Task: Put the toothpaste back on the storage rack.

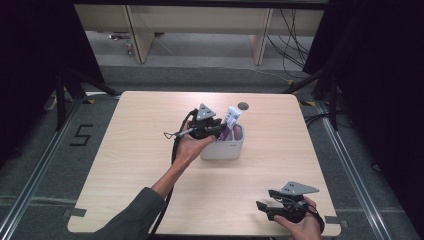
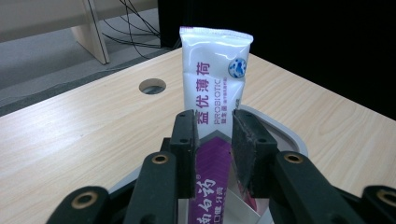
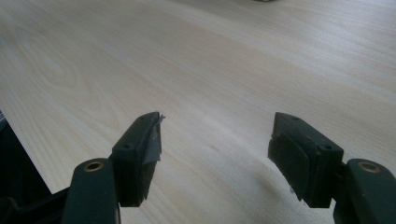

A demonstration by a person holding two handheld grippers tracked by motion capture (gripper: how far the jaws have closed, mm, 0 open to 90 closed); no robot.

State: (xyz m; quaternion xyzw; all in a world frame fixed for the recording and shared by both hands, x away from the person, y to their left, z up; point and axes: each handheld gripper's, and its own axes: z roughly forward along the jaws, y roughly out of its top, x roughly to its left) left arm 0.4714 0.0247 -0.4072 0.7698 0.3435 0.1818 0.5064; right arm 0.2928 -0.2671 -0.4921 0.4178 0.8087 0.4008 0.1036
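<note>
A white and purple toothpaste tube (image 1: 231, 117) stands upright in a white cup (image 1: 225, 149) near the middle of the table. My left gripper (image 1: 219, 130) reaches it from the left. In the left gripper view both pads sit against the sides of the tube (image 2: 215, 79), so my left gripper (image 2: 214, 135) is shut on it above the cup rim (image 2: 289, 135). Near the table's front right corner my right gripper (image 1: 263, 206) rests low and stands open. In the right gripper view, only bare wood lies between the jaws of the right gripper (image 3: 215, 140).
The wooden table (image 1: 140, 150) has a round cable hole (image 1: 243, 106) just behind the cup, also seen as the cable hole (image 2: 152, 86) from the left gripper. Beyond the far edge are desk legs and cables on the floor. Dark curtains flank both sides.
</note>
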